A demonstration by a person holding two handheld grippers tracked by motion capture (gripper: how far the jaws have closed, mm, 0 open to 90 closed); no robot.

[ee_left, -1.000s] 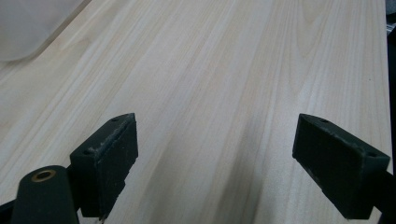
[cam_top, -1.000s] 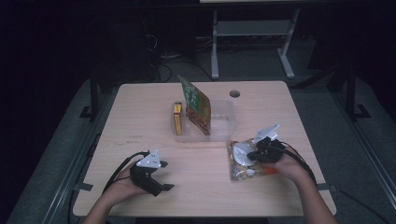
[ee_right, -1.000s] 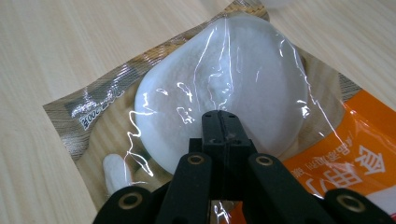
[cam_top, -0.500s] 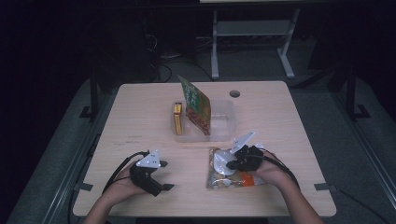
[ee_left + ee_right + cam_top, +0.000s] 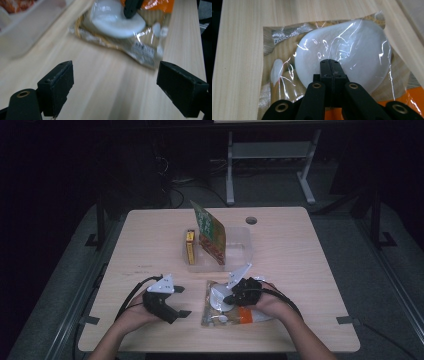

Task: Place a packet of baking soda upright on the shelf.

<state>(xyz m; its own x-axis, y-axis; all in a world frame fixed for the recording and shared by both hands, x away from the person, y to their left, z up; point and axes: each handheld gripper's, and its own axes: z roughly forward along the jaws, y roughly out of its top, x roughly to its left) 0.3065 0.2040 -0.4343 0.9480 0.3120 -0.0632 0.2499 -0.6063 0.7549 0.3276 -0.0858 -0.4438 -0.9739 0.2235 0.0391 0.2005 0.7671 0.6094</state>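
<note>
Closely, the right gripper (image 5: pixel 329 65) presses shut jaws onto a crinkly clear packet (image 5: pixel 287 40); left gripper (image 5: pixel 122 82) jaws gape over pale wood-grain table (image 5: pixel 105 100).

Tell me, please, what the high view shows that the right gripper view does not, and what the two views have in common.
High view: the whole table, a clear tray holding a green packet on edge, with a yellow box at the tray's left, and the left gripper, jaws open, resting on the wood.

Right gripper view: close detail, the right gripper with its jaws shut together, tips over the white round piece under glossy film.

Both: the clear snack packet with its orange end, lying flat on the table, and the right gripper on it.
</note>
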